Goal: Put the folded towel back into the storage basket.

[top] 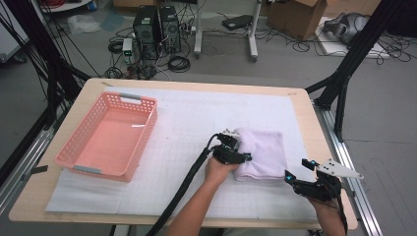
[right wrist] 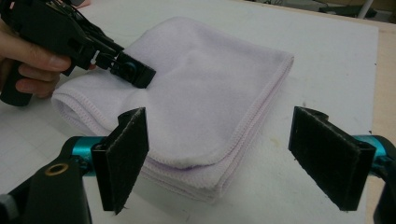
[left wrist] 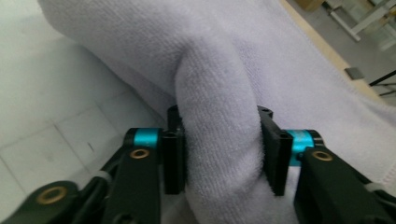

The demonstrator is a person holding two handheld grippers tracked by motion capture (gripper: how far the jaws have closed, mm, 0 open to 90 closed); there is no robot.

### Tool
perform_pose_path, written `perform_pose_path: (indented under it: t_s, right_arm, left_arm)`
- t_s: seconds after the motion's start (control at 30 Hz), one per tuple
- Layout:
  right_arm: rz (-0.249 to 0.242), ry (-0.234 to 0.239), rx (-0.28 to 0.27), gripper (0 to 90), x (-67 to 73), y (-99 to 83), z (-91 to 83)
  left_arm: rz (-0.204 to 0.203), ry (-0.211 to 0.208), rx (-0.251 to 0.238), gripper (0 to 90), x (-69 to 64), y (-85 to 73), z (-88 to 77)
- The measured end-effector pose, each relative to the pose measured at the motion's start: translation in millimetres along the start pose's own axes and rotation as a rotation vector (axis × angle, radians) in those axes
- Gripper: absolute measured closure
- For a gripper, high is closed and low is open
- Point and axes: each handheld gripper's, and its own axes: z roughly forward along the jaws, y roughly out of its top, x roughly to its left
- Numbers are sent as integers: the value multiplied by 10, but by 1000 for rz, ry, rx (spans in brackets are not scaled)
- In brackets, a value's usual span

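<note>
A folded pale lilac towel lies on the white gridded mat right of the table's middle. My left gripper sits at the towel's left edge. In the left gripper view its pads pinch a bunched fold of the towel, so the left gripper is shut on it. The right gripper view looks at the towel from its near corner, with the left gripper and the hand holding it at the far side. My right gripper stands open just short of the towel, also seen as the right gripper near the table's front right.
A pink plastic basket stands on the left of the mat, with a small white slip inside. The wooden table ends close to the towel's right. Black frame legs, computers and cables stand on the floor beyond.
</note>
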Motion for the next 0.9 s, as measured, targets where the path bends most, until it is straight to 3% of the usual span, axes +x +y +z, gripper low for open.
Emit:
perform_pose_path:
  t_s: [0.17, 0.27, 0.43, 0.67, 0.9]
  right_arm:
    - [7, -4, -11, 189, -27, -1, -31]
    - [9, -5, -12, 189, -36, -2, -37]
    - [12, -3, -11, 190, -36, -7, -33]
    - [9, -5, -15, 190, -31, 1, -42]
    - [26, 17, -29, 190, -3, 30, -42]
  left_arm:
    - [-68, -46, -1, 676, 71, 5, -16]
    - [-82, -66, -12, 687, 99, 17, -37]
    - [16, -76, -56, 693, 67, 44, -122]
    - [133, -80, -102, 693, 89, 77, -391]
    - [189, -65, -113, 694, 223, 96, -725]
